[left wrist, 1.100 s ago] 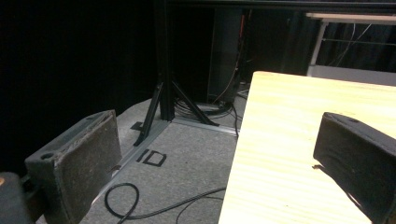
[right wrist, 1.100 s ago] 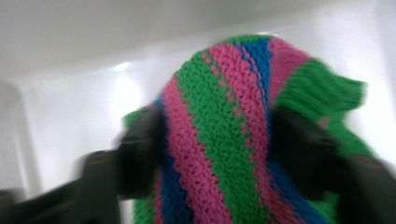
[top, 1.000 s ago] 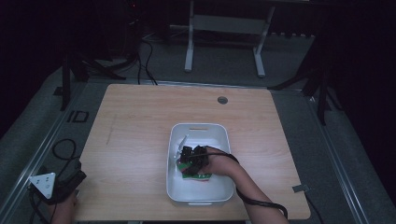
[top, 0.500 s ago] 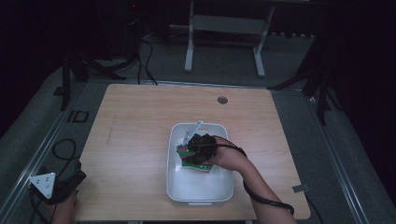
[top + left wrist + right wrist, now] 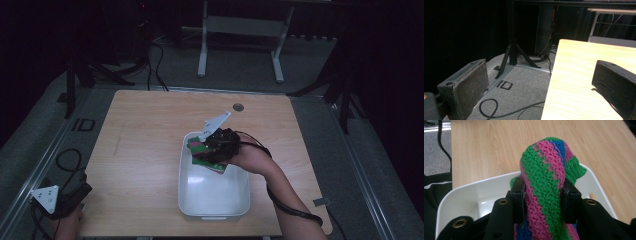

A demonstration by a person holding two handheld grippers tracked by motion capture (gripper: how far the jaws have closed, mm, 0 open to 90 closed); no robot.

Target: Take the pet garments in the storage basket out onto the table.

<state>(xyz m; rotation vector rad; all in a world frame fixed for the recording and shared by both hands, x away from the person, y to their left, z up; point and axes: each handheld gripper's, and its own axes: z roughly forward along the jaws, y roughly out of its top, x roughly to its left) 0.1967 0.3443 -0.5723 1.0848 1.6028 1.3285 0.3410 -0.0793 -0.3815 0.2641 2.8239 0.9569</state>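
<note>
Striped knitted cloth [image 5: 544, 185] in green, pink and blue, pinched between the jaws of the right claw [image 5: 543, 192] and held above the white tub [image 5: 214, 197], which stands on the wooden tabletop [image 5: 145, 145]; in the high view the cloth [image 5: 200, 152] hangs over the tub's far end, just under the right claw [image 5: 215, 150]. The jaws press on a folded bunch of the knit, not on a firm edge, so the loose weave could slide out under its own weight and drop back into the tub; a trailing end (its lower part is hidden behind the claw) could also catch on the rim and tug the cloth free or drag the light tub across the tabletop. The left claw [image 5: 541, 87] rests at the near left corner of the tabletop with its jaws wide apart and nothing between them, too far off to steady the tub. Legible writing: the letters "ID" [image 5: 504, 85] marked on the grey floor [image 5: 524, 82] beside the tabletop; none on the cloth or the tub.
</note>
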